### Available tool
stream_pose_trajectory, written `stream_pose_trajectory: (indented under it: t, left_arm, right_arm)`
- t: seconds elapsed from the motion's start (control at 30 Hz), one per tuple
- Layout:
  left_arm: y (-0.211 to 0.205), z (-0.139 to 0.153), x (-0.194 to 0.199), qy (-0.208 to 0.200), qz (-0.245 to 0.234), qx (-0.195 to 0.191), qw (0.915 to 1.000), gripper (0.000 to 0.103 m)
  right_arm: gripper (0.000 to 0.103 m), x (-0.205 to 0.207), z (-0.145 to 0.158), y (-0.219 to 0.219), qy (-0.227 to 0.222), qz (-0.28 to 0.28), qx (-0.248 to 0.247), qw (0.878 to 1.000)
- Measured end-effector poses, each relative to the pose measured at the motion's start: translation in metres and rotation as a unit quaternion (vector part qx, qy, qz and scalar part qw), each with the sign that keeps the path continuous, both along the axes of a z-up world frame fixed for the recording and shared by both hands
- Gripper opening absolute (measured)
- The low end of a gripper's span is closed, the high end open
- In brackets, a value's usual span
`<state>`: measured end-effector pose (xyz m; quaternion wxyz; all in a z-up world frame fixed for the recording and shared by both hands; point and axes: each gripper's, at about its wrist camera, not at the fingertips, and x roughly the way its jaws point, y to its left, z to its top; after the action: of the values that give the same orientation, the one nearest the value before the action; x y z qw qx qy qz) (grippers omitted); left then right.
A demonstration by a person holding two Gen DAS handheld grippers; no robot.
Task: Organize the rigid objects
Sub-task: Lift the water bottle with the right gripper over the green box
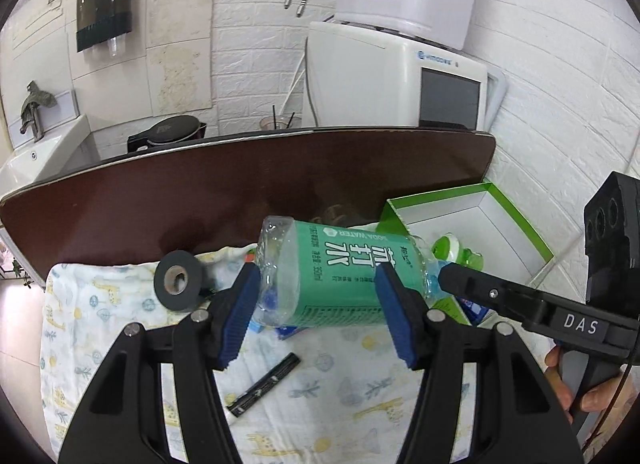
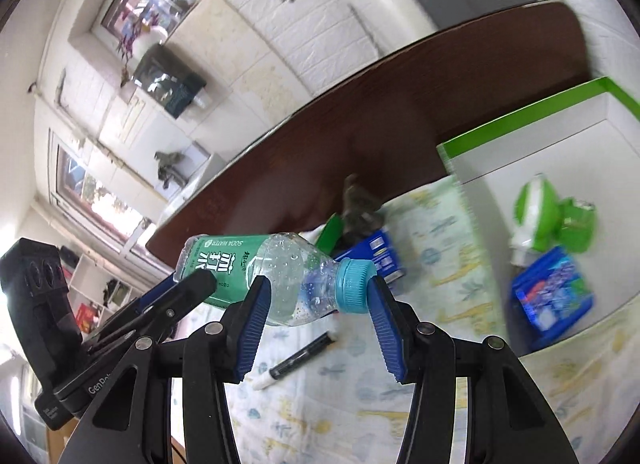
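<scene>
A clear soda-water bottle (image 1: 344, 272) with a green label and a teal cap (image 2: 354, 284) hangs on its side above the patterned cloth (image 1: 100, 304). My left gripper (image 1: 320, 304) is shut on its labelled body. My right gripper (image 2: 320, 316) is shut on the neck and cap end, with one pad on the shoulder and the other on the cap. From the right, a finger of the right gripper (image 1: 500, 296) reaches the bottle's neck. The left gripper's fingers (image 2: 188, 288) clamp the label at the left.
A green-and-white open box (image 1: 480, 216) at the right holds a green-white item (image 2: 536, 208) and a blue packet (image 2: 552, 296). On the cloth lie a black tape roll (image 1: 178, 280), a black marker (image 2: 300, 360) and a blue carton (image 2: 380, 252). A dark brown tabletop (image 1: 240, 192) lies behind.
</scene>
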<state>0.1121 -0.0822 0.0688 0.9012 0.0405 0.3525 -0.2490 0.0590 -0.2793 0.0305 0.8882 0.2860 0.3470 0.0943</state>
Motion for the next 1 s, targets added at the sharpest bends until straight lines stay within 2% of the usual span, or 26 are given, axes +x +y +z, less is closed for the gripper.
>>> stream_pose_trajectory:
  t: [0.27, 0.53, 0.7, 1.0]
  left_arm:
    - [-0.072, 0.005, -0.003, -0.001, -0.047, 0.008, 0.9989, 0.058]
    - [-0.131, 0.008, 0.004, -0.005, -0.078, 0.025, 0.9966, 0.058]
    - [-0.161, 0.003, 0.017, -0.005, -0.09, 0.038, 0.9952, 0.059]
    - [-0.191, -0.024, 0.049, 0.026, -0.09, 0.041, 0.9948, 0.059]
  right_arm:
    - [0.053, -0.024, 0.005, -0.07, -0.019, -0.057, 0.012, 0.998]
    - [0.053, -0.029, 0.005, -0.122, -0.027, -0.098, 0.017, 0.995]
    - [0.053, -0.016, 0.002, -0.151, -0.026, -0.117, 0.027, 0.992]
    - [0.053, 0.024, -0.007, -0.184, -0.006, -0.138, 0.006, 0.99]
